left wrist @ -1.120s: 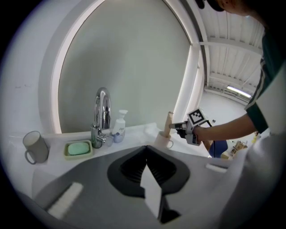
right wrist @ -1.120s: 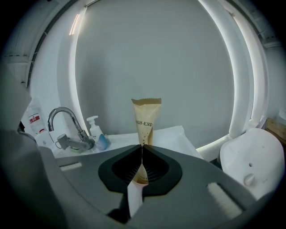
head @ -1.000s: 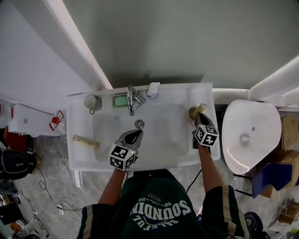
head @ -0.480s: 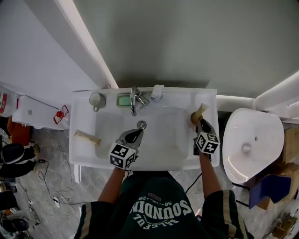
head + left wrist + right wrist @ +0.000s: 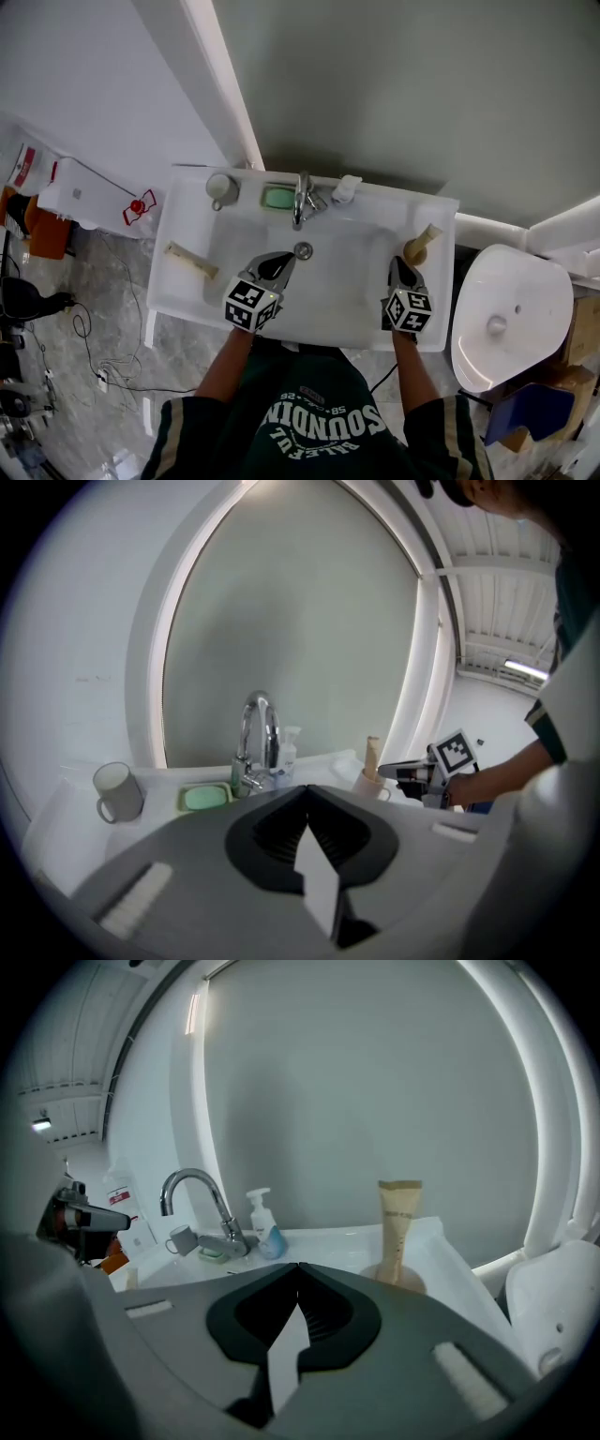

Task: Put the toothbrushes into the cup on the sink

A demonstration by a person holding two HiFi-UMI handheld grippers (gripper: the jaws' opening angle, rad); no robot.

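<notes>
On the left rim of the sink (image 5: 184,298) a beige toothbrush (image 5: 191,262) lies flat, well to the left of your left tongs (image 5: 282,257) and clear of them. Those tongs are closed on nothing and hang over the basin, tips toward the faucet (image 5: 300,195). Your right tongs (image 5: 403,264) have just been closing and now meet tip to tip, with nothing between them. Near their tips but not touching, the cup (image 5: 413,251) stands on the right rim with another beige toothbrush (image 5: 427,232) upright in it.

Tan tube (image 5: 400,1227) upright, R sink ledge (image 5: 452,1252)
</notes>
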